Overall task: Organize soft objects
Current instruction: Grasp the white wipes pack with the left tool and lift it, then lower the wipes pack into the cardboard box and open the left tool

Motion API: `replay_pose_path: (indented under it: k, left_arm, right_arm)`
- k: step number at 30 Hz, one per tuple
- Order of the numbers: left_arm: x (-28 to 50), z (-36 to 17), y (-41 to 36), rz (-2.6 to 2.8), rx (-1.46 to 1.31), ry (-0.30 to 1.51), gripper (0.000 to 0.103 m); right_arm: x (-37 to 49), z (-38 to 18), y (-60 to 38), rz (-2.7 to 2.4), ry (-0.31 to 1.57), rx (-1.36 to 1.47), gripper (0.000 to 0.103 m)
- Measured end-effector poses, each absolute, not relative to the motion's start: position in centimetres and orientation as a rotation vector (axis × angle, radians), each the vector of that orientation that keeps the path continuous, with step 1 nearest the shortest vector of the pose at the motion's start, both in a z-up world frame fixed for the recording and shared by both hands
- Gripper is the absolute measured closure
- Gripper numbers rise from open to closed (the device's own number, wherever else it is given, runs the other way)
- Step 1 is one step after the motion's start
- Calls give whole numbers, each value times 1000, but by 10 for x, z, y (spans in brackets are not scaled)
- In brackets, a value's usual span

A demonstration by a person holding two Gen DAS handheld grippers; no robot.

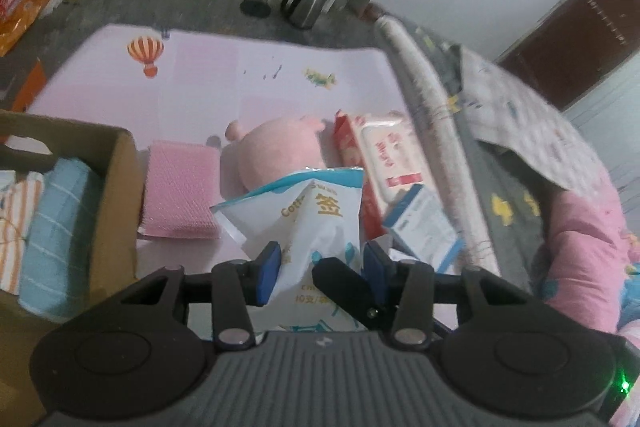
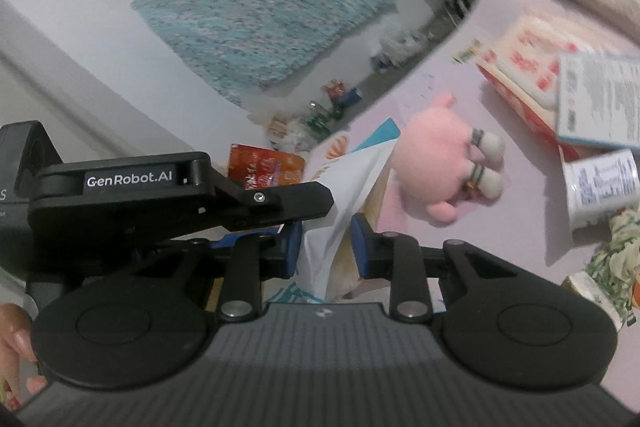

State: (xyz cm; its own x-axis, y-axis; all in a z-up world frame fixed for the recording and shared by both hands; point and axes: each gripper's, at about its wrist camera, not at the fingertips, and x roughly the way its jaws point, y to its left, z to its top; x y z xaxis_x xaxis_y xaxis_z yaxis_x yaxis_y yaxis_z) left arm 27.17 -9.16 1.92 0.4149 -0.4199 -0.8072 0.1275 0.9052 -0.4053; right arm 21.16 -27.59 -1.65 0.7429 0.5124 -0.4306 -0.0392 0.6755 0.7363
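Tools are sharing one white packet of cotton swabs, holding it up over the pink mat. The left tool is grasping the packet's lower body, while the right tool is clenching a thin fold of the same film. Two grips are probably keeping the limp bag from sagging. The cardboard box with folded towels is sitting just to the left, likely its destination. The pink plush and wipes pack are lying below, waiting.
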Motion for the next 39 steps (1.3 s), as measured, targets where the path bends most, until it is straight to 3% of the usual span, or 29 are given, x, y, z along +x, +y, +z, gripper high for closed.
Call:
replay_pose_path:
  k: [8, 14, 23, 32, 39]
  left_arm:
    - [222, 67, -27, -340, -363, 956, 57]
    - [208, 70, 32, -265, -424, 920, 55]
    - [238, 9, 101, -259, -619, 996, 55]
    - [272, -52, 118, -276, -719, 1093, 54]
    - [287, -72, 118, -255, -729, 1134, 42]
  right_arm:
    - [187, 49, -220, 465, 618, 629, 78]
    - [187, 74, -155, 549, 654, 541, 78]
    - [215, 68, -75, 519, 811, 339, 78]
    - [250, 40, -8, 403, 906, 22, 78]
    - [268, 11, 21, 359, 944, -123, 75]
